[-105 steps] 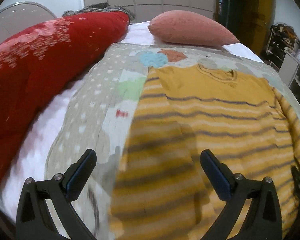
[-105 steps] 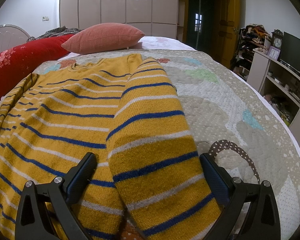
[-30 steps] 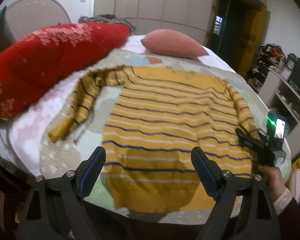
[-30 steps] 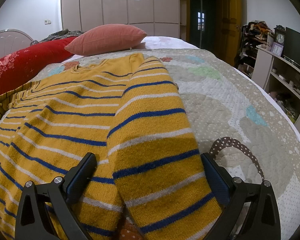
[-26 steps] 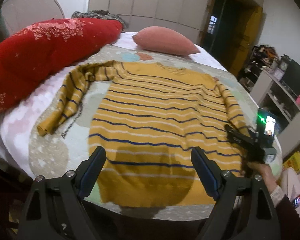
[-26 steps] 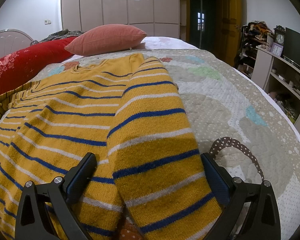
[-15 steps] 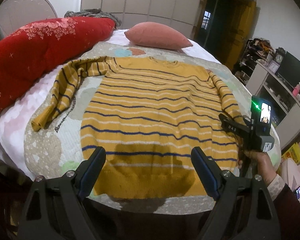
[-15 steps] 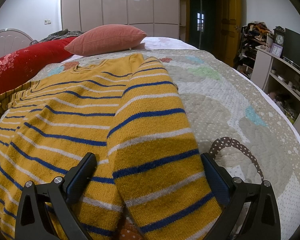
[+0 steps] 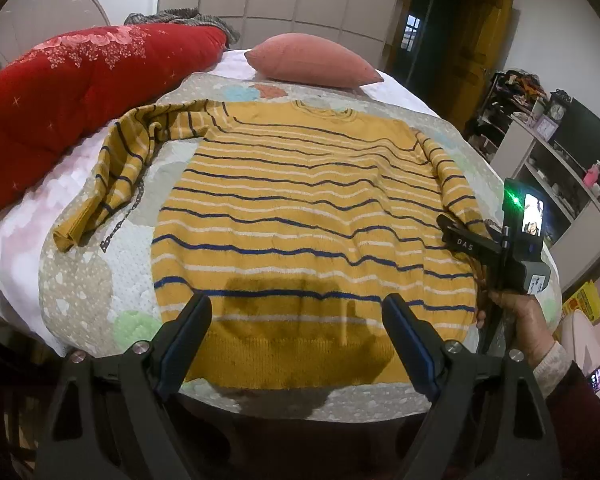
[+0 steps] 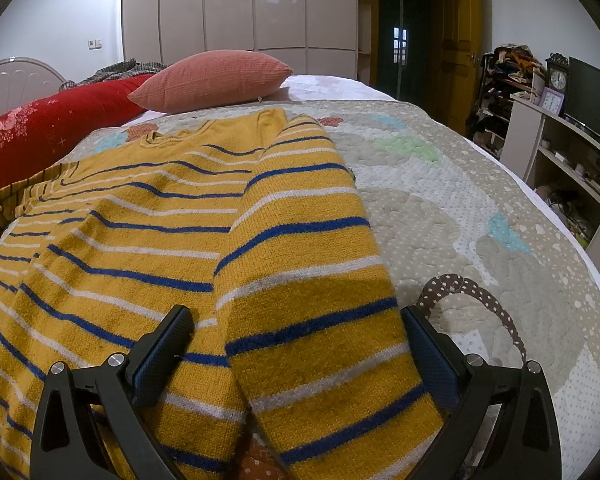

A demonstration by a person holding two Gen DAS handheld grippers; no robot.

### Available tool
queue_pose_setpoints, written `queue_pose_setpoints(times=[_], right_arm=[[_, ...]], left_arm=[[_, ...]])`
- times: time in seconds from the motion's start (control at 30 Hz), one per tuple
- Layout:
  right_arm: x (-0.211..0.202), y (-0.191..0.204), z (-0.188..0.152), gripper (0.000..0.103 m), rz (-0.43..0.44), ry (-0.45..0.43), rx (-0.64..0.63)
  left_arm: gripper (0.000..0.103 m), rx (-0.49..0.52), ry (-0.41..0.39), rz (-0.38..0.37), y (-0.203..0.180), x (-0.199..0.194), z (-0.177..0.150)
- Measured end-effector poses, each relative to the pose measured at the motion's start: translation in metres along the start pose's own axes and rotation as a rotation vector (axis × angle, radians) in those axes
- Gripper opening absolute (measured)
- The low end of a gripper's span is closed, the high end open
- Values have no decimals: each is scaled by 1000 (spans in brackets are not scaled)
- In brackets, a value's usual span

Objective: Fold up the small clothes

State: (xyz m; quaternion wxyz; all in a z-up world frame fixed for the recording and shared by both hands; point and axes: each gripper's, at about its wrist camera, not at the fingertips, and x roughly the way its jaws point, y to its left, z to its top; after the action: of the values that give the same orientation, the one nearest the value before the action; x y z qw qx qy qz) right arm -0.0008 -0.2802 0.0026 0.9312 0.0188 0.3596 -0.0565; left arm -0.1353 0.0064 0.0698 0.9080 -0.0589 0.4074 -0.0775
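Note:
A yellow sweater with blue and white stripes [image 9: 300, 208] lies flat on the quilted bed cover [image 9: 80, 280]. Its left sleeve [image 9: 112, 176] is spread out to the left. Its right sleeve [image 10: 308, 264] lies along the body's right side. My left gripper [image 9: 296, 332] is open and empty, held back above the sweater's hem. My right gripper [image 10: 296, 344] is open, low over the right sleeve's cuff end, with a finger on each side of the sleeve. It also shows in the left wrist view [image 9: 464, 240] at the sweater's right edge.
A red bolster [image 9: 60, 92] lies along the bed's left side. A pink pillow [image 9: 312, 62] sits at the head. Shelves with a clock and a TV [image 10: 580, 112] stand to the right of the bed. Wardrobe doors [image 10: 240, 8] line the back wall.
My left gripper has pulled back and up from the sweater's left side, so the whole sweater and spread left sleeve now show. My right gripper has stayed still over the right sleeve.

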Motion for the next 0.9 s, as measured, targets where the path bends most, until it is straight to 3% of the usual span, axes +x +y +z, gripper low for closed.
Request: queue_pose_setpoints(times=[0.17, 0.27, 0.43, 0.6, 0.9], right_arm=[[3, -2, 3, 103, 12, 40, 3], [6, -12, 10, 103, 78, 100, 36], [3, -27, 9, 103, 159, 90, 95], [4, -14, 5, 103, 121, 88, 1], [1, -10, 2, 103, 106, 72, 0]], left_arm=[[86, -7, 4, 4, 3, 3, -3], [86, -22, 14, 9, 6, 8, -4], [86, -29, 28, 6, 7, 14, -8], [86, -19, 40, 5, 5, 18, -9], [86, -2, 39, 11, 0, 17, -10]])
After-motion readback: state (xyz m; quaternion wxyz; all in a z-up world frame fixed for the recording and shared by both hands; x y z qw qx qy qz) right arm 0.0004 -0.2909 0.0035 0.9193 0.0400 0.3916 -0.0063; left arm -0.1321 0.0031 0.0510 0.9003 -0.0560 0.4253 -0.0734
